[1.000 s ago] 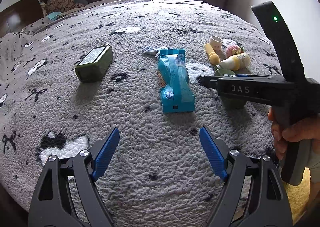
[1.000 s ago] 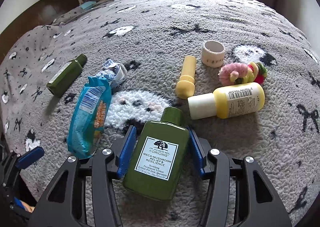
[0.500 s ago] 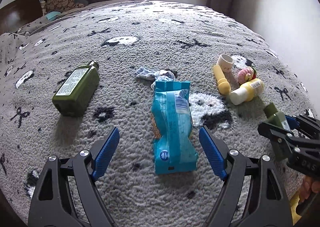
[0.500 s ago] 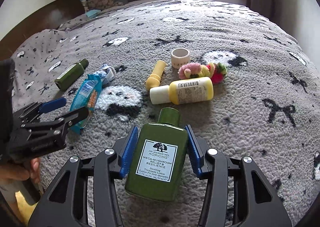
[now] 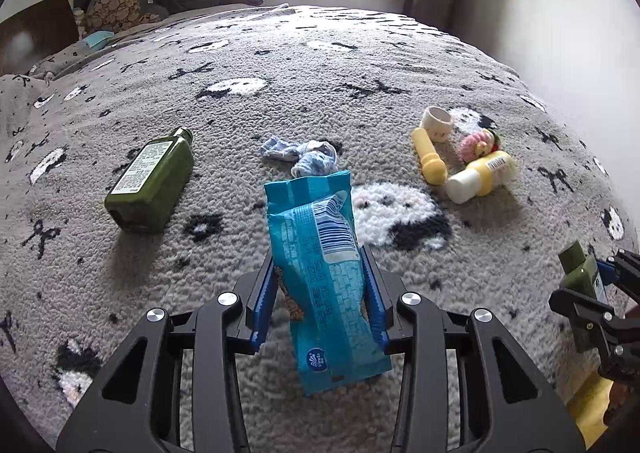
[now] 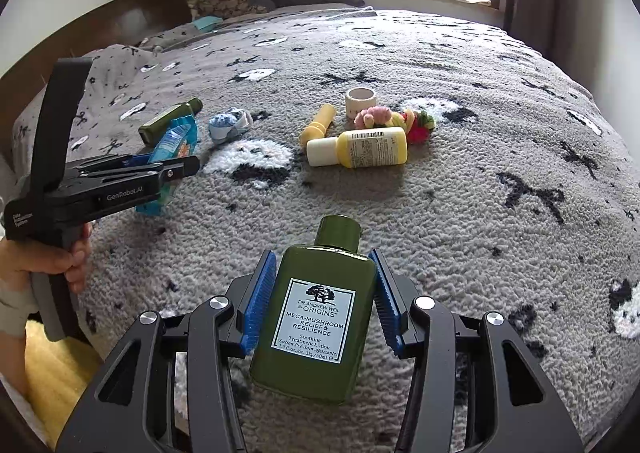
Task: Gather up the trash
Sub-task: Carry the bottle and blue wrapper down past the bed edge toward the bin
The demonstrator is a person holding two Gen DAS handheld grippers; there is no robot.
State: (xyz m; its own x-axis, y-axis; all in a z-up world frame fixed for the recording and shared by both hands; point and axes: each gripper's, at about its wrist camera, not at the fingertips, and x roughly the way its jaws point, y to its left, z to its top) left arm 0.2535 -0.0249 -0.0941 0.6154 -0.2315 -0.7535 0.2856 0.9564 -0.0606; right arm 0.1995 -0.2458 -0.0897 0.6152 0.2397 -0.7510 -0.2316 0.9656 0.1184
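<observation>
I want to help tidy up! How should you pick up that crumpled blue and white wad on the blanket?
Pinch the crumpled wad across its bunched round end, coming from above. It is soft, lumpy and lying low on the fuzzy blanket, so a side approach would probably just push it.

I see a bright blue wrapper [image 5: 324, 277] with a white barcode, a dark green bottle [image 6: 316, 317] bearing a white label, a yellow bottle [image 6: 370, 147] capped white, and a grey bed cover [image 6: 500, 253] flecked with black bows.
</observation>
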